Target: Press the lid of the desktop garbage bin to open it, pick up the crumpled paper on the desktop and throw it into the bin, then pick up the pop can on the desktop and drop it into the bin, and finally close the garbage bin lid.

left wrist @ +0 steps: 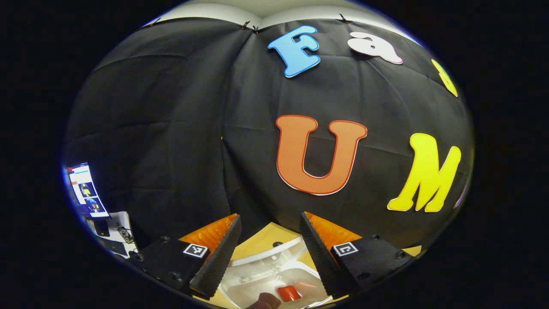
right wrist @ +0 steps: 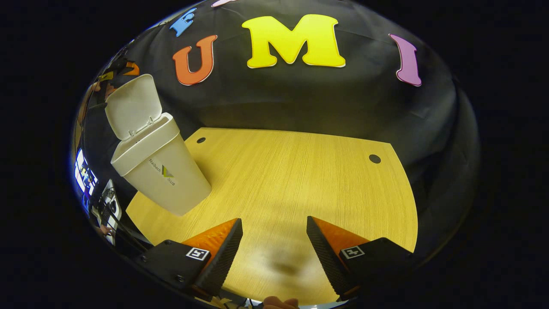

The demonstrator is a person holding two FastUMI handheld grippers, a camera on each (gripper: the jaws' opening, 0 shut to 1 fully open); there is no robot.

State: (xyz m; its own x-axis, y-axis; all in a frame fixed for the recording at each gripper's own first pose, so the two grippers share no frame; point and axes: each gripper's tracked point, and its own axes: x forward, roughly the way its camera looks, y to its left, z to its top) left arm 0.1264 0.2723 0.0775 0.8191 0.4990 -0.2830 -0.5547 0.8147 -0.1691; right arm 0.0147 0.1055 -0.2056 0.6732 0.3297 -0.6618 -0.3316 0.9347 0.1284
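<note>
The left tongs (left wrist: 268, 253) stand open, their two fingers spread wide with nothing between them. They hang directly over the open mouth of the garbage bin (left wrist: 274, 279), looking down into it; inside the white bin lies a red thing (left wrist: 288, 293), most likely the pop can, though it is too small a patch to tell for sure. The bin's raised lid (left wrist: 268, 255) shows as a pale curved edge just beyond the opening, with a strip of the yellow bench (left wrist: 261, 240) past it. A fingertip (left wrist: 266, 301) intrudes at the bottom edge of this view.

The right tongs (right wrist: 274, 253) are open too and hold nothing. They hover above bare wood of the bench (right wrist: 300, 171), well apart from the bin. In the right gripper view the garbage bin (right wrist: 163, 171) stands at the left part of the bench, its lid (right wrist: 134, 105) tipped up and back. A screen (left wrist: 85, 191) and some desk clutter sit at the far left edge of the left gripper view.
</note>
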